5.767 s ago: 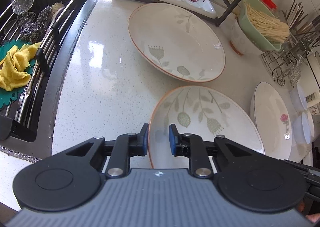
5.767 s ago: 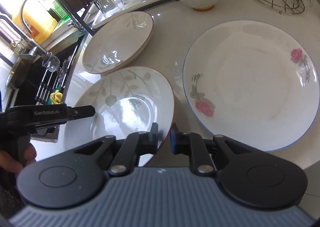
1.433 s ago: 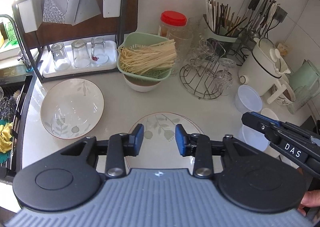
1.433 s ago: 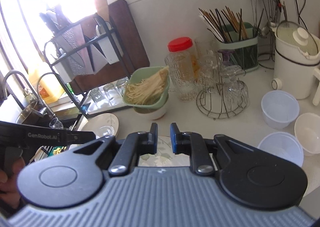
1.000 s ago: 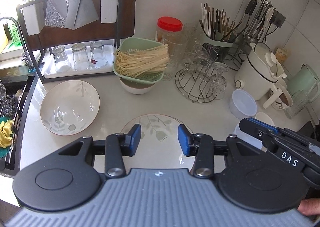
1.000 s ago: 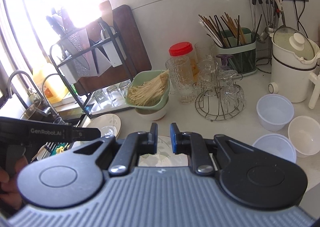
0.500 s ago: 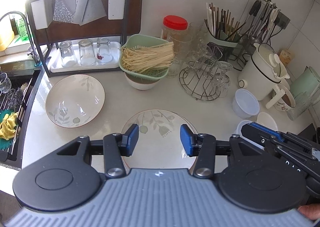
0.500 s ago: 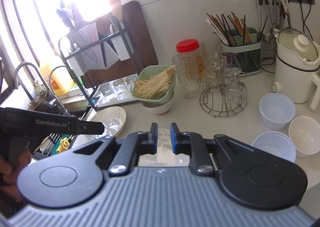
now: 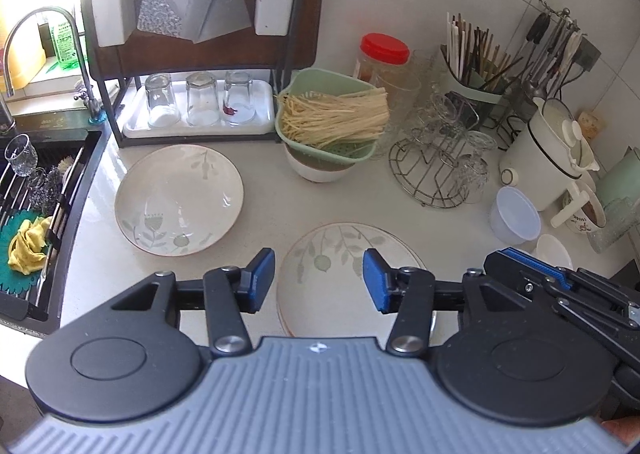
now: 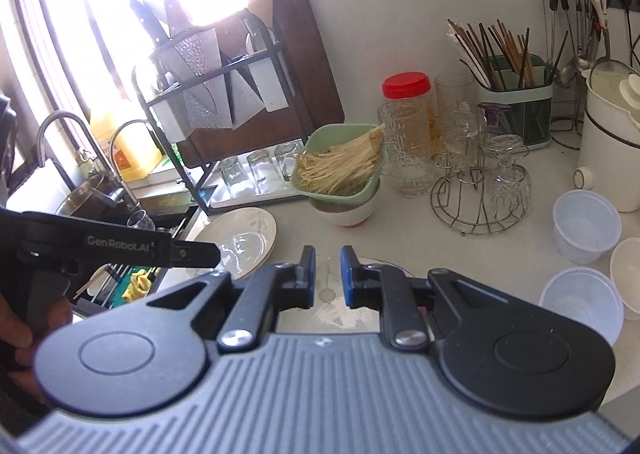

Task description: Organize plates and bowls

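- Blue-padded left tongs (image 9: pixel 319 280) are held wide open and empty, high above the counter (image 9: pixel 272 198); the gap has been widened step by step over the last second and a half.
- Right tongs (image 10: pixel 327 278) are seen with the pads close together but a narrow gap between them; nothing is gripped. This gap is unchanged over the same interval.
- Directly below the left tongs, a leaf-patterned plate (image 9: pixel 340 254) is seen lying flat on the counter. Nearly six seconds ago it was gripped at the rim by both tongs at counter height; it has since been released and both tools have been raised.
- Beneath the leaf-patterned plate a second rim shows at its right edge, so it is judged to have been stacked on the rose-patterned plate noted earlier at the right; this cannot be confirmed, the lower piece being almost wholly hidden.
- A second leaf-patterned bowl (image 9: pixel 179 200) is seen well apart to the left, near the sink (image 9: pixel 44 190), not yet stacked.
- Three white plastic bowls (image 10: pixel 587 226) are seen loose at the right, near the white pot (image 9: pixel 544 158).
- Judgement: one stacking step is complete; the left bowl is the likely next item, and the opened left tongs are consistent with an approach to its rim.
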A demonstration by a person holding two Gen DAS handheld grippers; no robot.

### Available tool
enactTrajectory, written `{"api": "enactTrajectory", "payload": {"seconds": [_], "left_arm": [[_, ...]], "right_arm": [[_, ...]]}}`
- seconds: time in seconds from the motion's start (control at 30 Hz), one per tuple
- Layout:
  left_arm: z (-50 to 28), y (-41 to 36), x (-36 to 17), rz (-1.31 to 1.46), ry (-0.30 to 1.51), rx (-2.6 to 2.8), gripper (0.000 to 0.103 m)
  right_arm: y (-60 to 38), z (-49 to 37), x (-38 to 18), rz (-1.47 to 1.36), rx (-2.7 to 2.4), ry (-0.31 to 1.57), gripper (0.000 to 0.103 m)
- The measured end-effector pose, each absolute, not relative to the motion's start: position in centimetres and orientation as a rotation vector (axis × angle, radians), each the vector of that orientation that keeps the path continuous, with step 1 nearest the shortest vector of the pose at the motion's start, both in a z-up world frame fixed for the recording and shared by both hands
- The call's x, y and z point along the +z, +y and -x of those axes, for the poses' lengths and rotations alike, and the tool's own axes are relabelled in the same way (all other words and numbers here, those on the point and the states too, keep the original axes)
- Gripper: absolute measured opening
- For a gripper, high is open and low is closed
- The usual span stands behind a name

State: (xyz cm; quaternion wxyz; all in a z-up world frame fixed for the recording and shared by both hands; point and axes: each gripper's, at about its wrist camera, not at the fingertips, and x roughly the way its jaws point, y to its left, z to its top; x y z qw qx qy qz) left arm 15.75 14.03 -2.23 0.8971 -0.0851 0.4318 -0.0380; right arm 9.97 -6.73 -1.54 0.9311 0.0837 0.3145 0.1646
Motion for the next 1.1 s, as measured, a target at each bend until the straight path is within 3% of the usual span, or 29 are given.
{"api": "enactTrajectory", "payload": {"seconds": [1.1], "left_arm": [[-17.4, 25.2, -3.6, 0.306, 0.903, 0.085, 0.058]], "right_arm": [[2.7, -15.3, -2.5, -0.085, 0.505, 0.712, 0.019]]}}
